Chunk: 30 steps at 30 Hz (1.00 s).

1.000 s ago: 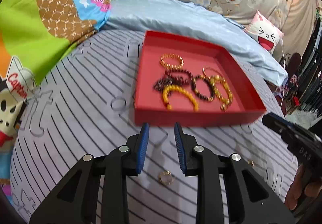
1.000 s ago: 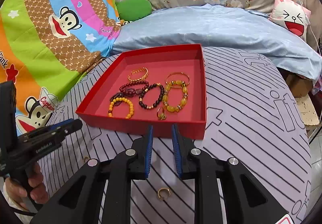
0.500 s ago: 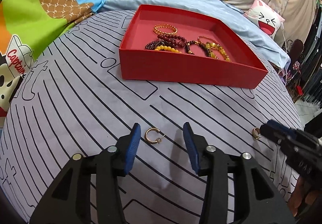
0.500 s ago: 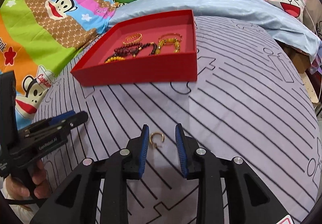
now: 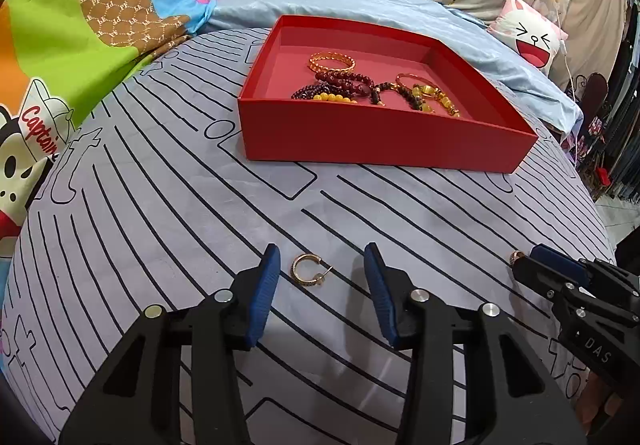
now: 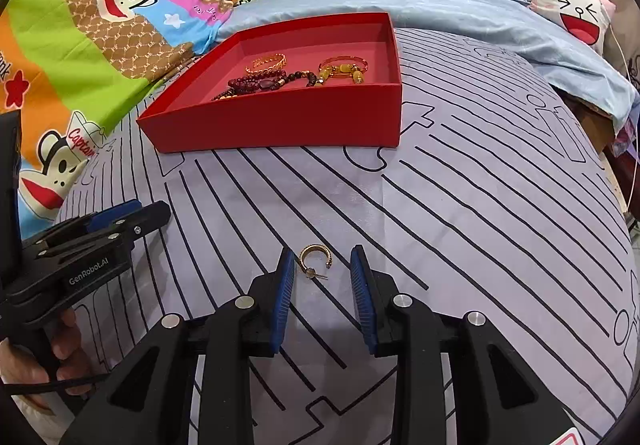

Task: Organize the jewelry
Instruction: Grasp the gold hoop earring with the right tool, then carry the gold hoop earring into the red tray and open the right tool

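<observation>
A red tray (image 5: 380,143) (image 6: 280,125) holds several bead and gold bracelets (image 5: 360,79) (image 6: 280,75). A gold hoop earring (image 5: 307,270) lies on the striped cloth between the open blue pads of my left gripper (image 5: 322,261). A second gold hoop earring (image 6: 315,256) lies between the open pads of my right gripper (image 6: 322,259). The same second earring shows at the right gripper's tip in the left wrist view (image 5: 517,256). Neither earring is gripped.
The grey striped cloth (image 5: 160,205) covers a rounded surface. A light blue sheet (image 5: 360,1), cartoon bedding (image 5: 80,25) and a cat pillow (image 5: 532,37) lie behind the tray. The left gripper's body (image 6: 80,245) sits at the left of the right wrist view.
Both grippers have lowered toward the cloth and opened wider. Each earring now lies between its gripper's pads instead of beneath the fingers.
</observation>
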### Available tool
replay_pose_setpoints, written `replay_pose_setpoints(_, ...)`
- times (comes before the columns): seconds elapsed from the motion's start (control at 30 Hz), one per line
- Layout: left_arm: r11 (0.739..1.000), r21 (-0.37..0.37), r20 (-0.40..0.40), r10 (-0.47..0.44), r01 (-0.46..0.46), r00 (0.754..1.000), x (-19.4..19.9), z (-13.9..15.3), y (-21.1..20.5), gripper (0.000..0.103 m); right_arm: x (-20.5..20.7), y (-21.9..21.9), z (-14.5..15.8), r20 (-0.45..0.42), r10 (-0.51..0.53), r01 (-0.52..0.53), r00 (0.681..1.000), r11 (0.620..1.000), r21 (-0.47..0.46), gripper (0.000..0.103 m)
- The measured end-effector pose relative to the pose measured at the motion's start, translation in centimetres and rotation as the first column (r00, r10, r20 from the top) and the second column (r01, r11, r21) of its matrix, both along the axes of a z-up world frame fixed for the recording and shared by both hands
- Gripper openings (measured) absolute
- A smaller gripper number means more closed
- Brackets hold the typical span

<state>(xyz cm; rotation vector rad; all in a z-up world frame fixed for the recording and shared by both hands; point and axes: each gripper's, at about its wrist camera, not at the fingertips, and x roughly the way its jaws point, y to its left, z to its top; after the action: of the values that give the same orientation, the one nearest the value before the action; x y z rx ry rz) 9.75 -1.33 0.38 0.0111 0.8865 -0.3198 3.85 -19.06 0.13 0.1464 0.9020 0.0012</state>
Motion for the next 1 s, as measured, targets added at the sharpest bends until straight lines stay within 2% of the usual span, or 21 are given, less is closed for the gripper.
replay_pose_setpoints(0.23, 1.000, 0.005, 0.003, -0.008, 0.008, 1.000, -0.41, -0.05, 0.46, 0.021, 0.05, 0.49, -0.08, 0.000, 0.002, -0.002, 1.000, 0.999, -0.050, 0.026)
replay_pose_setpoints(0.47, 1.000, 0.012, 0.008, -0.022, 0.022, 1.000, -0.72, -0.10, 0.33, 0.020, 0.04, 0.50, -0.10, 0.001, -0.001, 0.001, 1.000, 0.998, -0.065, 0.016)
replay_pose_setpoints(0.73, 0.999, 0.014, 0.007, -0.035, 0.035, 0.999, -1.03, -0.06, 0.12, 0.020, 0.07, 0.38, -0.05, 0.000, -0.003, 0.003, 1.000, 0.998, -0.062, 0.016)
replay_pose_setpoints(1.0, 0.999, -0.018, -0.017, -0.041, 0.040, 0.999, -0.96, 0.29, 0.08, 0.020, -0.15, 0.06, 0.57, 0.013, -0.009, 0.009, 1.000, 0.999, -0.050, 0.016)
